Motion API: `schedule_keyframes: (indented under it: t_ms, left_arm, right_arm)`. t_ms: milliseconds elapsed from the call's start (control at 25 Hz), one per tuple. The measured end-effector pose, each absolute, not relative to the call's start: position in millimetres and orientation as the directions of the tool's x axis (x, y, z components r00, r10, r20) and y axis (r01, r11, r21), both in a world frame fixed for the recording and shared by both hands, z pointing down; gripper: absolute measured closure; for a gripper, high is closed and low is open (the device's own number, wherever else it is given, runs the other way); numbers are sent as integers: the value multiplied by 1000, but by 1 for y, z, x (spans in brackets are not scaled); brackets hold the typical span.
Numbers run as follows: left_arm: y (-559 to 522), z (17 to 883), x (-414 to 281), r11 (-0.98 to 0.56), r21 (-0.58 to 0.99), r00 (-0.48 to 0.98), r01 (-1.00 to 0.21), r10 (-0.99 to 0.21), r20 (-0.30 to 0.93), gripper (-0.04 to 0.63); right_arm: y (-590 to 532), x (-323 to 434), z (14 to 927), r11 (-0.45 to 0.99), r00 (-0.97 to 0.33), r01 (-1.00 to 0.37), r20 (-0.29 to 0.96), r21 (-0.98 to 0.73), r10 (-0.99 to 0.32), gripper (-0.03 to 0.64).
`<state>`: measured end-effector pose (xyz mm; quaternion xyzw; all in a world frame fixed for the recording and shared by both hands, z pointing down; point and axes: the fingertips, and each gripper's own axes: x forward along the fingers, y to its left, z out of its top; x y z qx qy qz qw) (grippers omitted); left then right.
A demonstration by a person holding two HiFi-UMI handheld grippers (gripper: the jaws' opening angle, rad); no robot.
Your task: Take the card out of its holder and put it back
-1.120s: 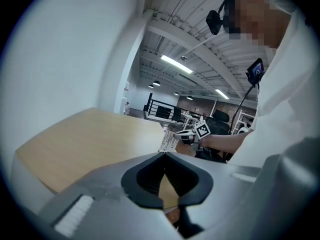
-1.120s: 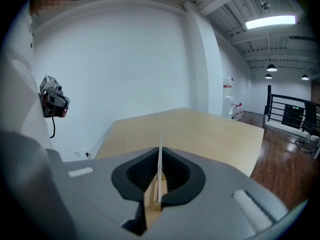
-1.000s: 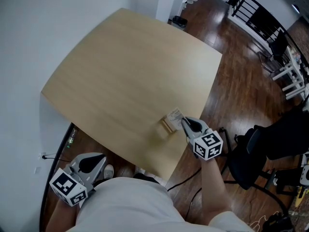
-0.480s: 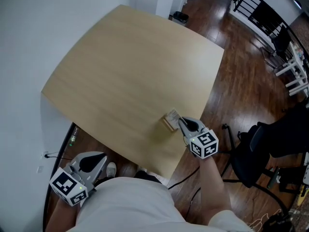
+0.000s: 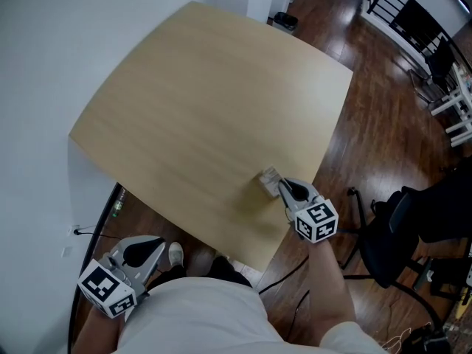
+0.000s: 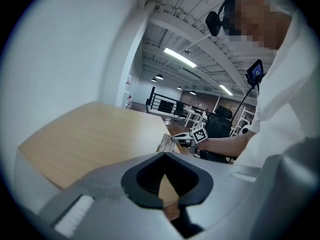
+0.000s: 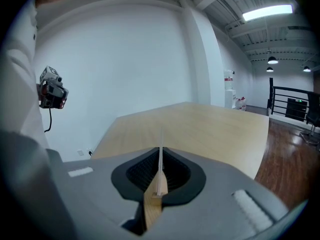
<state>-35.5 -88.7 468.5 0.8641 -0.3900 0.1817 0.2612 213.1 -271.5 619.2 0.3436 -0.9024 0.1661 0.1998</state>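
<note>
Thin white card [image 7: 160, 156] is pinched edge-on in the closed right gripper [image 5: 282, 188], small pale wooden holder [image 5: 265, 186] right at its tips. If lifted crooked, the holder could be dragged along; closed, empty left gripper [image 6: 164, 158] is held far off.

Person wore a white short-sleeved shirt [image 5: 199, 312]. Left gripper [image 5: 158, 244] and right gripper [image 5: 282, 187], 2 units, had grey moulded shells, black ribbed recesses behind the jaws, and 1 white cube [image 5: 317, 222] each, printed with black square markers.
</note>
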Motion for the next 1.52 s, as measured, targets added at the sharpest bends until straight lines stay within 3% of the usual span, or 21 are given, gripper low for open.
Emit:
schedule_keyframes:
  t_ms: [120,400,600,1120,1520]
  left_arm:
    - [-82,472,-36,-559,315,631,-767,-568,529,591]
    - [-61,463,-46,-624,299,671,-722,-529,519,591]
    - [-40,443,-73,-702,277,730,-656,-497,469,591]
    - [64,442,-203,-856,292,879,-427,-316,357,592]
    - [133,451,-189,-915,287,928,-282,-184,325,591]
  right_arm:
    - [-271,213,618,700,-678,-697,460,-156,-574,576]
    - [-252,213,576,625,-599,-776,417,-89,-684,445]
    - [-187,199,530,535,-510,-843,397,-54,-763,437]
    - [111,58,473,287,-286,-956,393,-57,-874,436]
    - [247,16,448,182,-177,-983,396,-26,-901,440]
